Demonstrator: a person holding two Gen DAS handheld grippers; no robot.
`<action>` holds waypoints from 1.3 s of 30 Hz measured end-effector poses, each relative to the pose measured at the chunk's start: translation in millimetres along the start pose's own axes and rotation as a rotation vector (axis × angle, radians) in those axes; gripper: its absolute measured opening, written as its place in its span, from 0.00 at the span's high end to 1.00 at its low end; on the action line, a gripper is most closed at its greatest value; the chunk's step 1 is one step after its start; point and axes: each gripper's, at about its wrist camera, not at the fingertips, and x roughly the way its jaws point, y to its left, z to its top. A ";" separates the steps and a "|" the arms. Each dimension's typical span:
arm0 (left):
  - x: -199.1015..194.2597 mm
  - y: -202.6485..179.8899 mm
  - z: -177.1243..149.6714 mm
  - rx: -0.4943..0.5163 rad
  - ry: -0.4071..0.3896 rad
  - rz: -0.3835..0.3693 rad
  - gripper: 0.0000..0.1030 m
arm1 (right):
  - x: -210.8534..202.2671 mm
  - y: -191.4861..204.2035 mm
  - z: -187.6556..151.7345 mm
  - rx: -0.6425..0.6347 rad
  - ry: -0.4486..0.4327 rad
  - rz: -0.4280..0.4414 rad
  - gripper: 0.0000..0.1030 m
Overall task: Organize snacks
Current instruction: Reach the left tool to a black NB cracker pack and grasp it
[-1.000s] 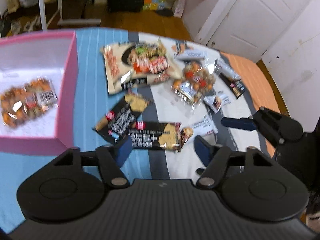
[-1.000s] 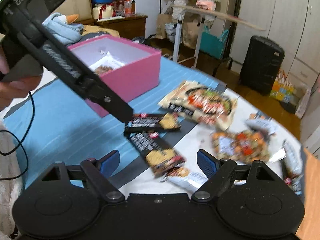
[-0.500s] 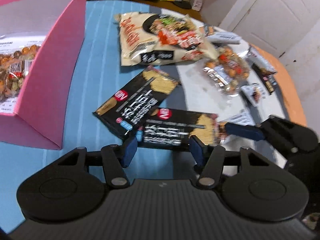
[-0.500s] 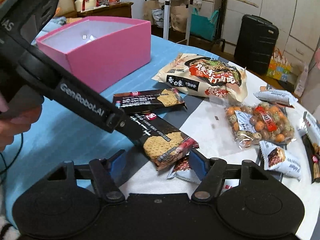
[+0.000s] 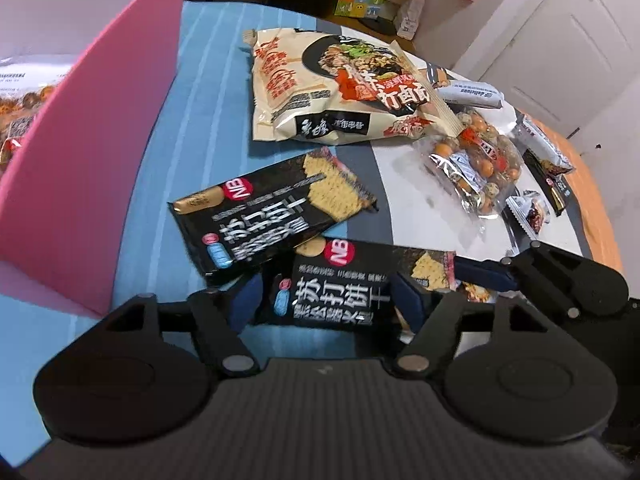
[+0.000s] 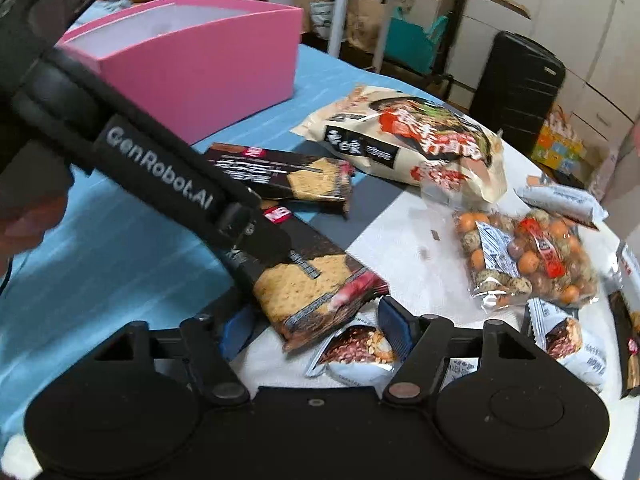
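Left wrist: both grippers (image 5: 326, 300) (image 6: 316, 326) straddle one cracker packet (image 5: 360, 280), released, left jaws just widening.

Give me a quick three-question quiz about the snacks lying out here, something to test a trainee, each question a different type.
1. How many black cracker packs lie on the striped cloth?
2. Which snack has a see-through wrapper? A. noodle bag B. black cracker pack C. mixed-nut bag
3. True or false: the pink box holds nothing.

Key: 1. Two. 2. C. 3. False, because a snack bag already lies inside it.
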 end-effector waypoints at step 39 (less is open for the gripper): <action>2.4 9.6 0.5 -0.113 0.014 -0.021 0.42 | 9.7 -2.3 13.6 0.025 0.051 0.030 0.32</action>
